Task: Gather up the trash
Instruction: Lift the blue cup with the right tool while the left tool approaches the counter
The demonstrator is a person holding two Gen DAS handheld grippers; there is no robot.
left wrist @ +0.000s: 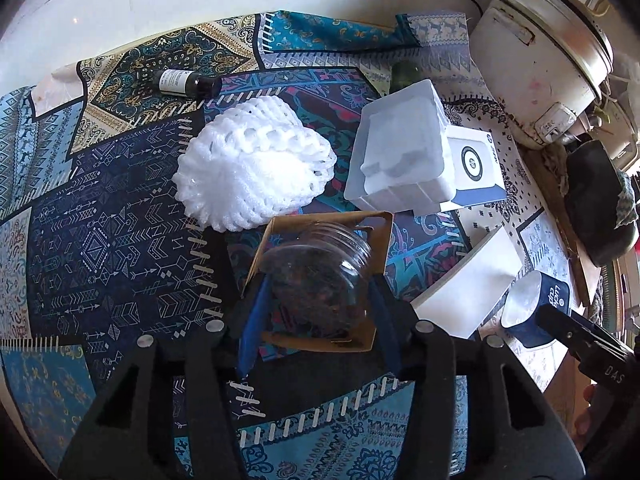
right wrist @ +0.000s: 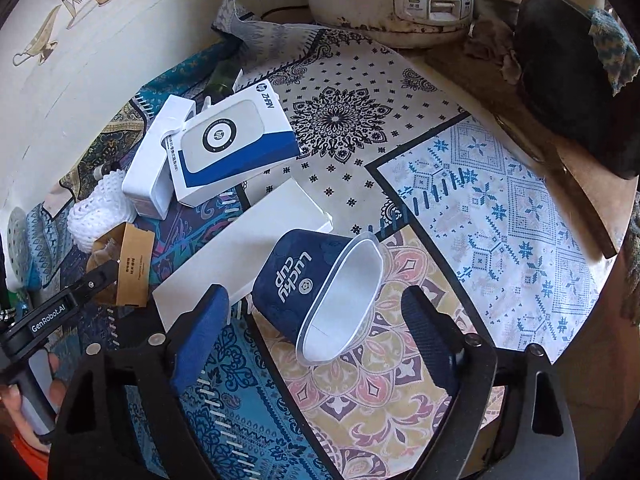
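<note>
My left gripper (left wrist: pixel 316 300) is shut on a clear plastic jar (left wrist: pixel 320 276) that sits in a brown cardboard sleeve (left wrist: pixel 376 236), held above the patterned cloth. My right gripper (right wrist: pixel 316 316) is open, its blue pads either side of a tipped dark blue "Lucky cup" (right wrist: pixel 304 276), without touching it. The cup also shows at the right of the left wrist view (left wrist: pixel 532 304). A white foam net (left wrist: pixel 252 172), a white foam tray (left wrist: pixel 400 152), an HP box (right wrist: pixel 236 144) and a flat white box (right wrist: pixel 244 248) lie on the cloth.
A small dark bottle (left wrist: pixel 188 82) lies at the far side. A worn rice cooker (right wrist: pixel 404 0) stands at the back. A dark pan with a cloth (right wrist: pixel 568 80) sits at the right edge on bare wood. A wall runs along the left.
</note>
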